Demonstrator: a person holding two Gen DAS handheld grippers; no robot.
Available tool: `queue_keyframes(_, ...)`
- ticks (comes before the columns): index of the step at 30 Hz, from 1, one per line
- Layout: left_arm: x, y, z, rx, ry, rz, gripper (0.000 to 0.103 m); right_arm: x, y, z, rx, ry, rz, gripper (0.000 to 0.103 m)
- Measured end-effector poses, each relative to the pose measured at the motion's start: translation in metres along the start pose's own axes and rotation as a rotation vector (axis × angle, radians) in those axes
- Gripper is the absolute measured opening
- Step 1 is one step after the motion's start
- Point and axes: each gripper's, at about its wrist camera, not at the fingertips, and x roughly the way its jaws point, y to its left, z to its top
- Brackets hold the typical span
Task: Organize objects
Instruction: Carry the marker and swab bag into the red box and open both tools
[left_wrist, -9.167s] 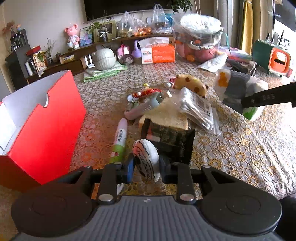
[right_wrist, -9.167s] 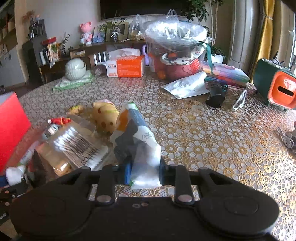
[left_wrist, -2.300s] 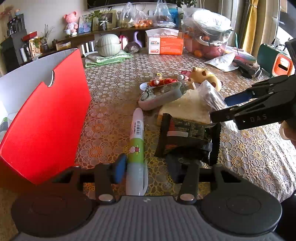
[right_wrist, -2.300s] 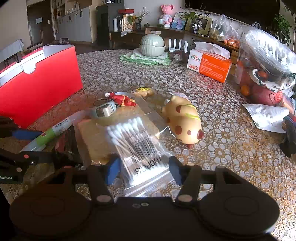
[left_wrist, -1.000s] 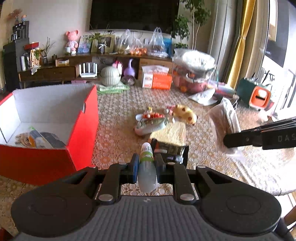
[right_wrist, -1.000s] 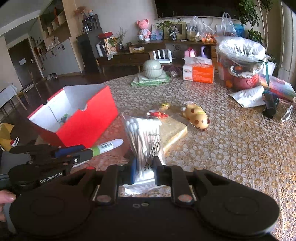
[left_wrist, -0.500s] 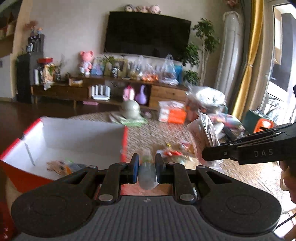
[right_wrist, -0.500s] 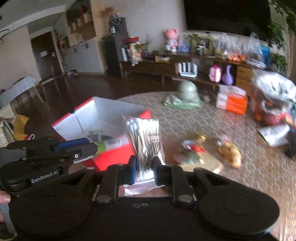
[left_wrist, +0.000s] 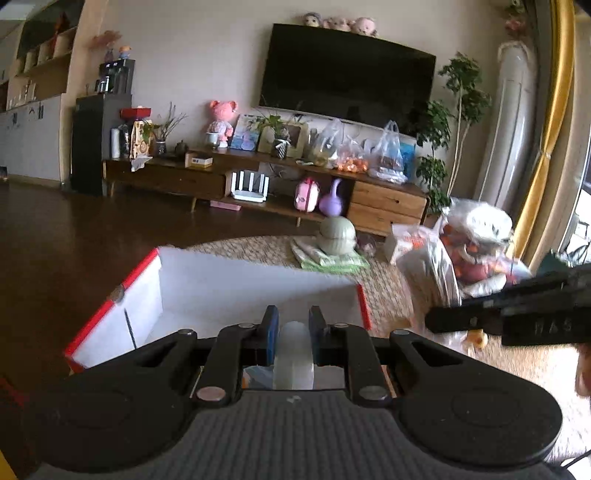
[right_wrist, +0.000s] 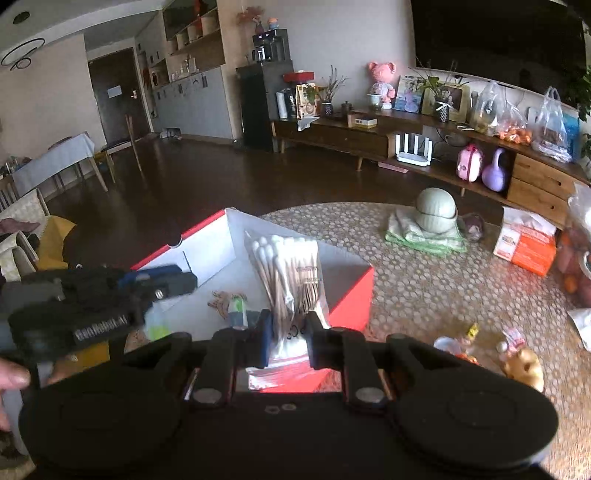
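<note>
Am holding left tongs (left_wrist: 292, 328) clamped on marker (left_wrist: 293, 352), red box (left_wrist: 255, 291) directly ahead. Am gripping cotton swab bag (right_wrist: 290, 273) in right tongs (right_wrist: 286, 334), above box's near wall on table (right_wrist: 424, 280).

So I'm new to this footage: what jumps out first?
The open red box on the patterned table, white inside. Over it, the right gripper pinches a clear bag of cotton swabs, while the left gripper clamps a pale marker.
</note>
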Motion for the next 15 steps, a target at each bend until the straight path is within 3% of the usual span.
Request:
queue_keyframes(7,0.004,0.023,0.038,0.03,-0.035,0.019,0.017,0.027,0.01,0.013,-0.022,0.028,0.016,0.018)
queue_keyframes(15,0.062,0.056,0.029,0.018,0.086,0.079,0.016,0.082,0.018,0.008,-0.045,0.13,-0.011,0.018)
